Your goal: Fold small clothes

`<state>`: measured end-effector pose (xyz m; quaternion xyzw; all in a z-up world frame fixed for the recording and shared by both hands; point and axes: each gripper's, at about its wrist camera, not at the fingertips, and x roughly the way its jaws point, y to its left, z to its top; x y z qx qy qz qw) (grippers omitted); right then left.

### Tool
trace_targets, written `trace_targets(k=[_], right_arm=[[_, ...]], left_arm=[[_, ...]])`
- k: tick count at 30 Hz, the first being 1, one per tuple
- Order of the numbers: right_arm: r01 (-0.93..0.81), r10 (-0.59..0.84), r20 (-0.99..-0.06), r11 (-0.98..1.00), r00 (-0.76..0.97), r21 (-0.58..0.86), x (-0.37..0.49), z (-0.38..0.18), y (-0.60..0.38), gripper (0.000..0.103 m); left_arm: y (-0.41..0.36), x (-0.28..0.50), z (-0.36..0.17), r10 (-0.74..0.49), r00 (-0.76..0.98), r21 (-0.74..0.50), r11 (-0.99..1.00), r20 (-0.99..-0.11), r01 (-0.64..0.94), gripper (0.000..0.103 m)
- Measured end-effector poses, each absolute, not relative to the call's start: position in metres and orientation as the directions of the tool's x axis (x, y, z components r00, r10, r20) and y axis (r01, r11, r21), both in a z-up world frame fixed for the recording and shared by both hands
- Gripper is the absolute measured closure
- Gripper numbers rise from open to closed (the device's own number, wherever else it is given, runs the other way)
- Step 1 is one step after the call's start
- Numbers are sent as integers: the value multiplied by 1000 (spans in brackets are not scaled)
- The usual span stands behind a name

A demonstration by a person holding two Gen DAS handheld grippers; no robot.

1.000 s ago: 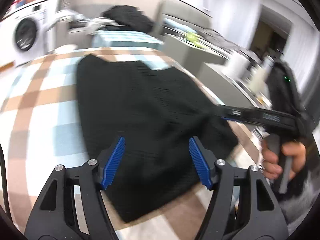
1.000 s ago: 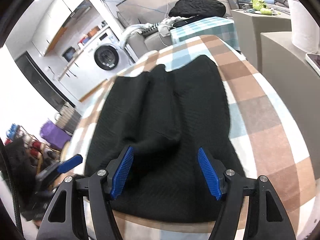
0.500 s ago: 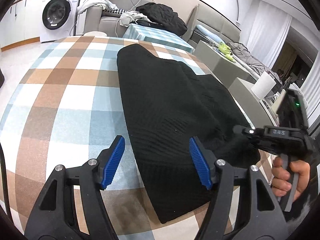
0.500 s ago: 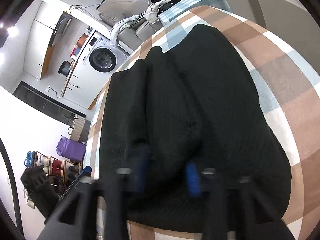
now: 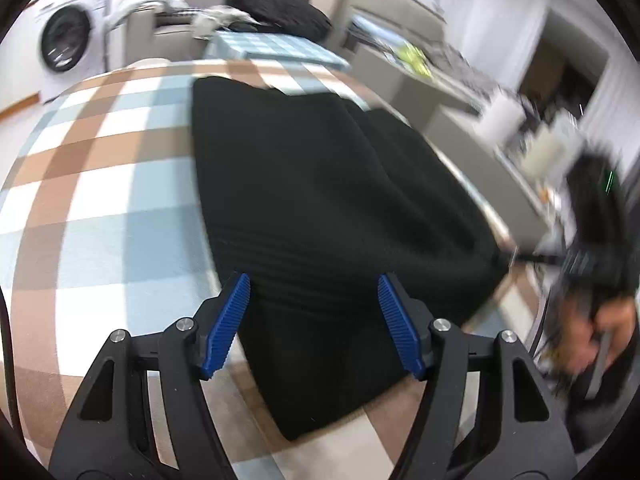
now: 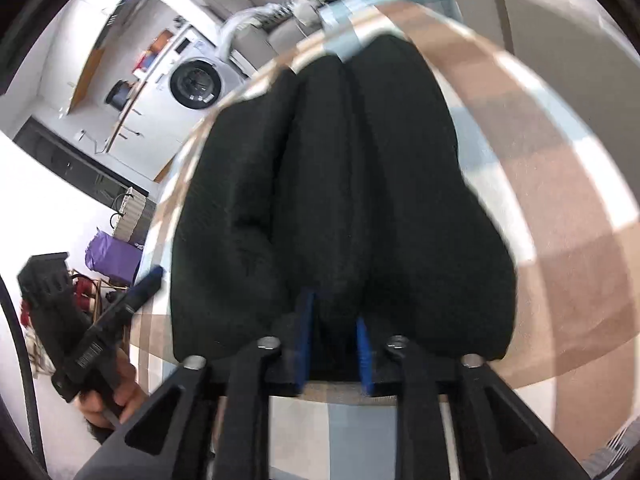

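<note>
A black knit garment (image 5: 320, 200) lies lengthwise on a checked tablecloth (image 5: 100, 200). My left gripper (image 5: 314, 320) is open, its blue pads astride the garment's near left corner, just above it. In the right wrist view my right gripper (image 6: 332, 344) is shut on the near hem of the garment (image 6: 340, 200), which bunches into folds at the pinch. The right gripper also shows blurred at the right of the left wrist view (image 5: 532, 258), and the left gripper shows at the lower left of the right wrist view (image 6: 148, 284).
A washing machine (image 5: 66, 44) stands at the back left. A sofa with a dark clothes pile (image 5: 276, 8) lies beyond the table. Grey cabinets (image 5: 460, 120) run along the right. The table's edge (image 6: 360, 396) is close under my right gripper.
My right gripper has closed from open onto the garment's near hem and bunched it. My left gripper has shifted right over the garment's near corner, still open.
</note>
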<state>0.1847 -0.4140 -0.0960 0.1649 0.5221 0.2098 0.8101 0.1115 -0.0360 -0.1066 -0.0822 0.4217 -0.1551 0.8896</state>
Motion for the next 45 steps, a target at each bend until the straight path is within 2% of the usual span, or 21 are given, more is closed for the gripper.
trace_targets(k=[1, 2, 5, 8, 12, 13, 14, 15, 18, 21, 24, 27, 28, 32, 33, 34, 35, 39, 40, 43, 45], right_arm=[[-187, 501, -765, 864, 405, 467, 184, -86, -414, 65], [-200, 485, -751, 873, 448, 444, 185, -75, -415, 61], [-246, 510, -692, 858, 512, 451, 192, -54, -408, 61], [-299, 558, -669, 829, 491, 472, 211, -53, -386, 61], [-320, 577, -728, 815, 370, 483, 241, -85, -349, 62], [-317, 574, -750, 815, 329, 485, 252, -97, -339, 70], [-325, 569, -767, 815, 297, 479, 267, -104, -331, 92], [-330, 567, -768, 816, 298, 475, 263, -103, -331, 95], [-423, 609, -662, 789, 437, 446, 256, -57, -337, 95], [-400, 557, -680, 826, 477, 397, 256, -47, -347, 95], [-336, 495, -766, 863, 410, 378, 261, -75, -355, 91], [-320, 548, -753, 833, 364, 451, 253, -86, -373, 73], [-329, 565, -749, 821, 346, 467, 246, -88, -382, 64], [-375, 628, -725, 769, 284, 518, 211, -100, -398, 62], [-386, 624, -729, 769, 282, 509, 207, -102, -396, 64], [-397, 615, -731, 775, 295, 492, 202, -103, -396, 76], [-415, 611, -732, 775, 302, 476, 196, -101, -395, 99], [-506, 667, -650, 727, 363, 463, 167, -60, -405, 99], [-492, 654, -664, 740, 363, 459, 165, -59, -409, 99], [-405, 525, -787, 829, 324, 387, 171, -87, -407, 98], [-365, 525, -795, 835, 303, 413, 173, -97, -414, 92]], left_arm=[[-44, 110, -111, -341, 578, -250, 940, -741, 234, 39], [-49, 109, -114, -334, 570, -232, 941, -751, 245, 39], [-59, 102, -119, -312, 566, -174, 942, -763, 286, 39], [-50, 100, -116, -341, 563, -225, 937, -753, 266, 39], [-27, 99, -107, -323, 600, -264, 946, -732, 188, 39], [-19, 99, -106, -309, 611, -271, 950, -729, 157, 39], [-15, 100, -105, -301, 617, -277, 951, -727, 138, 39], [-8, 101, -103, -296, 624, -290, 950, -723, 114, 39], [7, 104, -101, -306, 631, -335, 939, -713, 77, 39], [9, 110, -103, -304, 626, -332, 940, -718, 77, 39], [5, 115, -109, -310, 606, -331, 940, -732, 81, 39], [-1, 117, -115, -313, 592, -328, 941, -742, 86, 38], [-1, 118, -116, -320, 588, -333, 939, -743, 89, 38], [-7, 120, -119, -324, 580, -335, 938, -747, 92, 39], [-8, 121, -119, -326, 581, -335, 937, -746, 96, 39], [-9, 121, -118, -324, 583, -333, 938, -745, 97, 39], [-10, 122, -117, -323, 585, -331, 938, -744, 97, 39], [-12, 122, -112, -320, 594, -322, 941, -738, 105, 39], [-12, 123, -112, -322, 593, -323, 940, -738, 108, 38], [-14, 124, -115, -308, 585, -308, 946, -750, 103, 38], [-14, 123, -116, -308, 583, -309, 946, -752, 100, 38]])
